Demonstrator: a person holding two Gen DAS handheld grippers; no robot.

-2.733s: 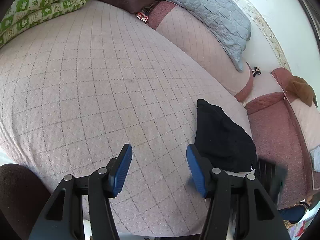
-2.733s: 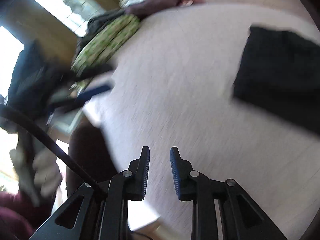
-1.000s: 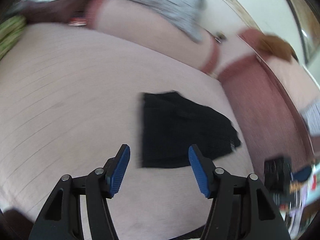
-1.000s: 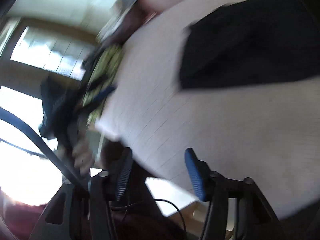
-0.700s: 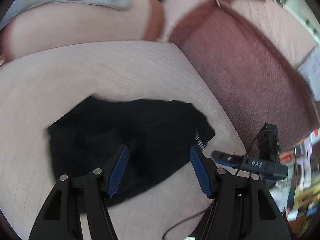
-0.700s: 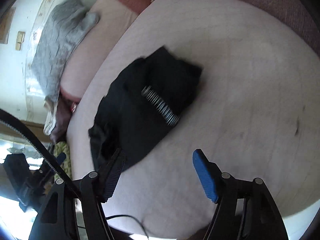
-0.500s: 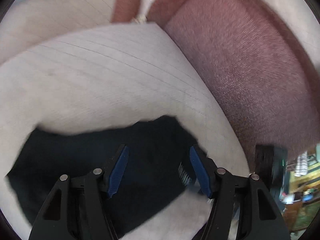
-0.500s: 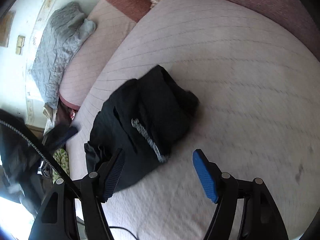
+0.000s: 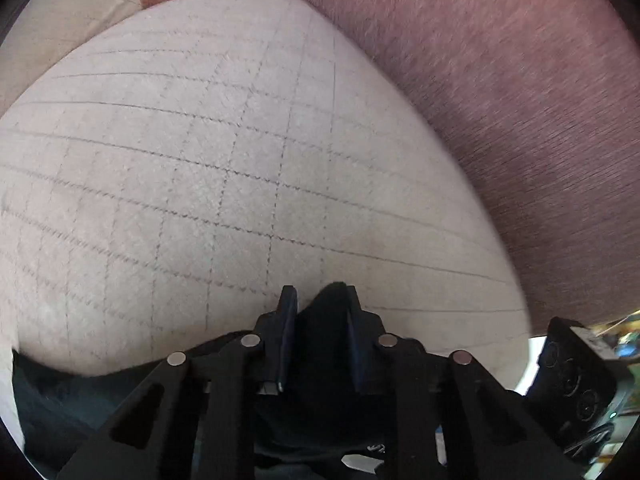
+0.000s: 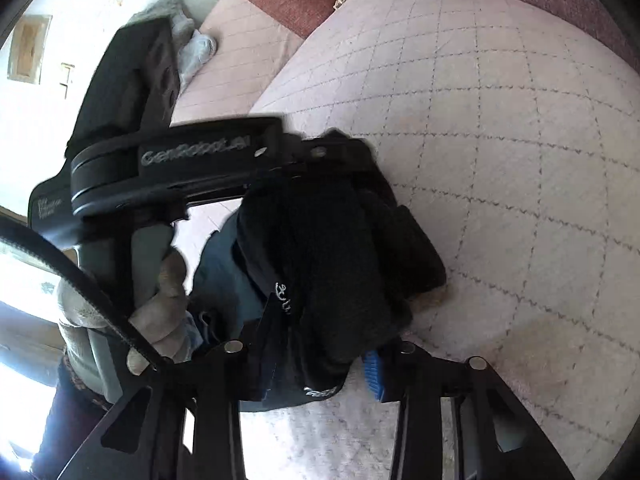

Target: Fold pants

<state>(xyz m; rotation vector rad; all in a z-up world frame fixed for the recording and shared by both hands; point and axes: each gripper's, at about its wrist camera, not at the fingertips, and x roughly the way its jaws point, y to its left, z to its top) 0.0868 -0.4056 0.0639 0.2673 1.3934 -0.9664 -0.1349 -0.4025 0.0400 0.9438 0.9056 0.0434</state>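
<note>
The black pants (image 10: 340, 248) lie bunched on the quilted pink bed cover (image 10: 500, 140). My left gripper (image 9: 318, 300) is shut on an edge of the pants (image 9: 324, 344), black cloth filling the gap between its blue pads. It also shows in the right wrist view (image 10: 320, 152), gripping the far side of the bundle. My right gripper (image 10: 320, 356) has closed around the near side of the pants, cloth bunched between its fingers (image 10: 374, 372).
A maroon sofa cushion (image 9: 500, 80) runs along the bed's right side. A gloved hand (image 10: 160, 312) holds the left gripper's handle. A grey blanket (image 10: 192, 44) lies on a far pink cushion. The right gripper's body (image 9: 576, 384) shows at the lower right.
Both grippers swung over to the pants, dropped onto them and closed from open onto the cloth, one at each side of the bundle.
</note>
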